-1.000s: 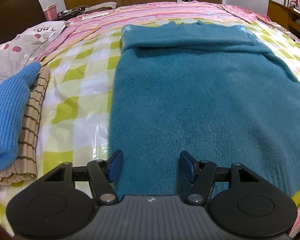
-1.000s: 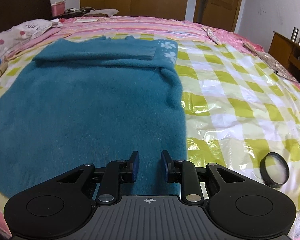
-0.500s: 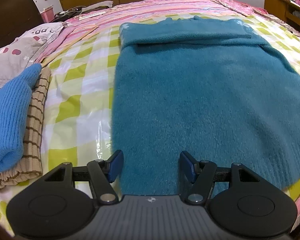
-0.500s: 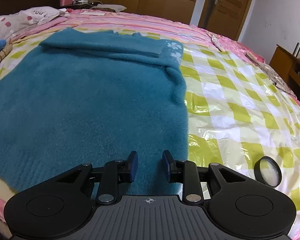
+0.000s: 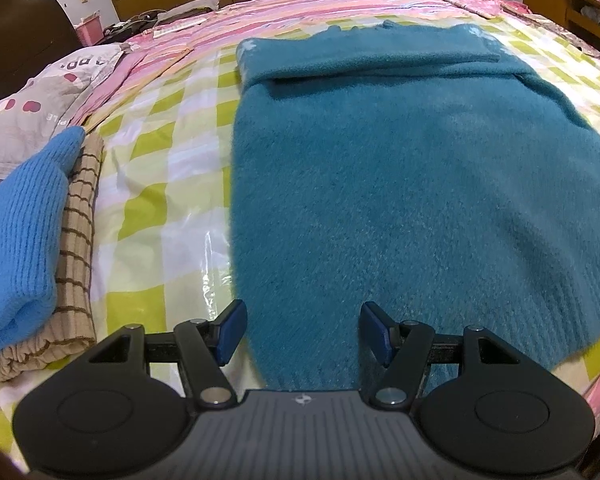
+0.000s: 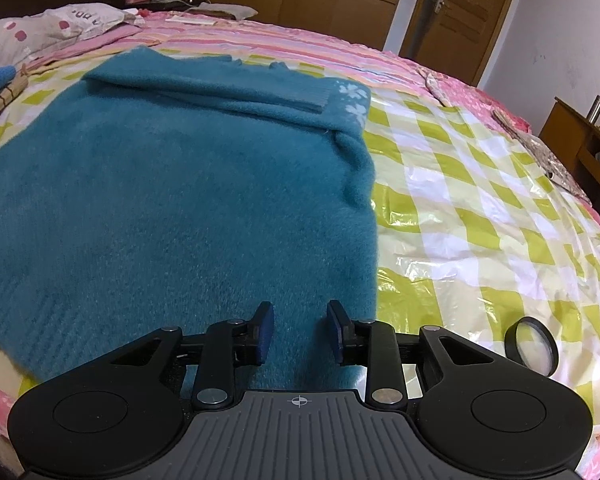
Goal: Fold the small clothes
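Setting: a bed covered by a glossy plastic sheet (image 5: 168, 216) checked in yellow-green and white, with a pink striped bedspread (image 5: 300, 4) beyond it, wooden wardrobe doors at the far wall and a wooden door (image 6: 468, 12) seen from the right wrist camera.

Teal sweater (image 5: 400, 184): a fuzzy teal knit lying flat on the checked sheet, its ribbed hem nearest both cameras. At the far end a sleeve is folded across the chest, ending in a ribbed cuff (image 6: 316, 96) beside a band of pale flower motifs (image 6: 352, 100).

Left gripper (image 5: 303, 332): hovers over the near left corner of the sweater's hem. Its blue-padded fingers (image 5: 230, 330) stand wide apart, nothing pinched between them; the left finger sits just at the sweater's left edge, the right over the knit.

Right gripper (image 6: 300, 330): hovers over the near right part of the hem, close to the sweater's right edge. Its fingers (image 6: 264, 332) stand a narrow gap apart and have just been opening; only the sweater's surface shows through the gap, and the pads do not press on it.

Folded pile: at the left edge of the bed, a bright blue ribbed knit (image 5: 16, 232) rests on a tan garment with brown stripes (image 5: 76, 248).

Pillow (image 5: 32, 116): grey with red shapes, behind the pile.

Round lens (image 6: 532, 346): a black-rimmed glass disc lying on the sheet to the right, well apart from the sweater.
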